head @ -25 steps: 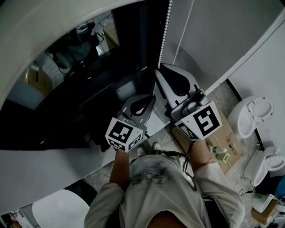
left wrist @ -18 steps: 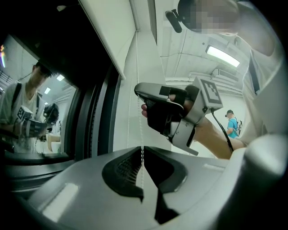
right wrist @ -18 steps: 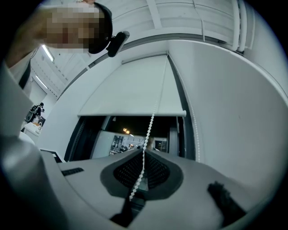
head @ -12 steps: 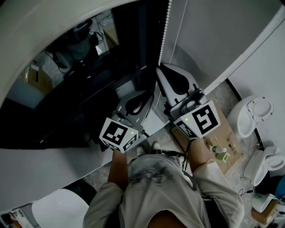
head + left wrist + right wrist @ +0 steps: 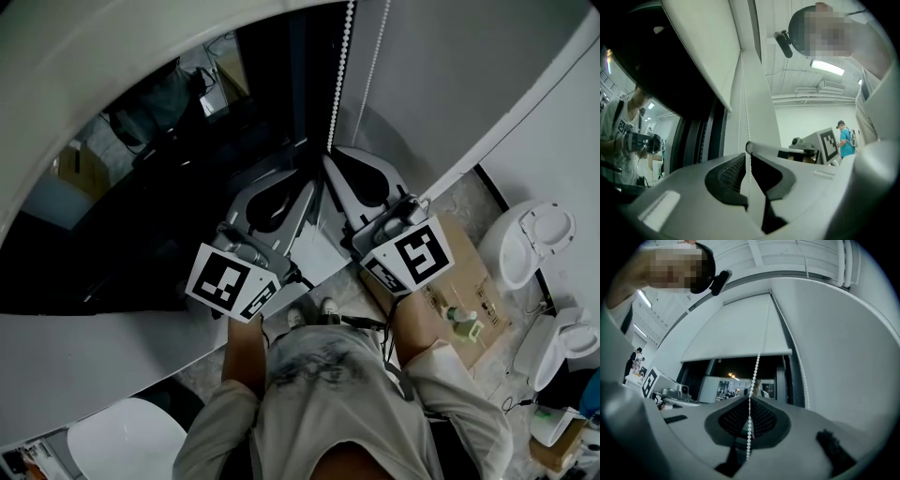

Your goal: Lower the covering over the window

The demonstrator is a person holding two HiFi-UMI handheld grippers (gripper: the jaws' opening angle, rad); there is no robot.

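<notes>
A white roller blind (image 5: 740, 329) hangs part-way down a dark window (image 5: 169, 187). Its bead chain (image 5: 339, 75) drops beside the frame. My right gripper (image 5: 337, 164) is shut on the bead chain (image 5: 754, 369), which runs down between its dark pads (image 5: 736, 420). To its left in the head view my left gripper (image 5: 305, 187) is raised to about the same height. Its jaws have just been opening and now stand apart. A chain strand (image 5: 749, 176) hangs in their gap, and the pads do not press on it.
White sanitary fixtures (image 5: 534, 239) and a cardboard box (image 5: 469, 291) stand on the floor at the right. A white round table (image 5: 122, 441) is at the bottom left. The glass reflects a person (image 5: 626, 136). Another person (image 5: 844, 138) stands far behind.
My left gripper has climbed along the chain to beside the right one, and its jaws have parted. The right gripper has kept nearly still on the chain.
</notes>
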